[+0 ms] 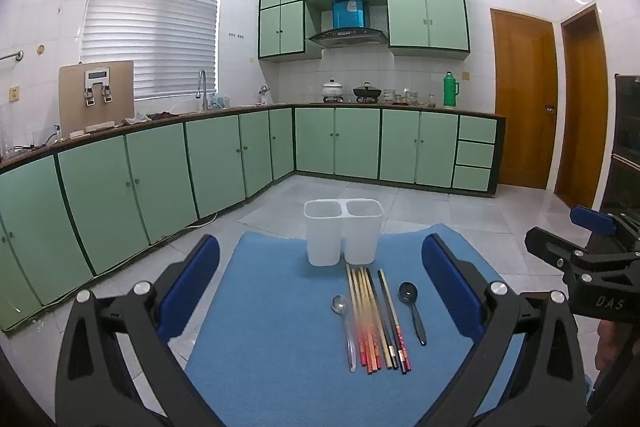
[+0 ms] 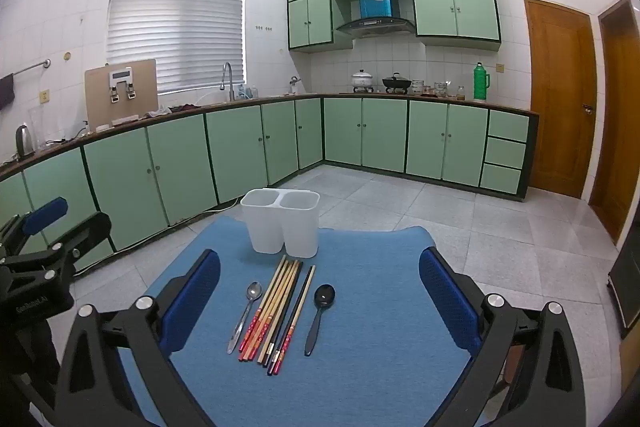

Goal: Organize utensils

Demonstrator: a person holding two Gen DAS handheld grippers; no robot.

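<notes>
I am holding both the left hand-held gripper [image 1: 320,291] and right hand-held gripper [image 2: 320,291] wide open and empty above the blue bench [image 2: 380,327]. The chopsticks [image 2: 276,311] are lying bundled at 6 o'clock of the white two-cell holder [image 2: 280,223]; thin, stiff and slippery, they are probably best pinched mid-shaft. The steel spoon [image 2: 245,313] is flanking them at 9 o'clock, the black spoon [image 2: 319,315] at 3 o'clock; both look light.

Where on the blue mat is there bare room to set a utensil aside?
Bare mat lies right of the black spoon, and left of the metal spoon. The centre is crowded: chopsticks lie packed between both spoons, right in front of the white holder.
</notes>
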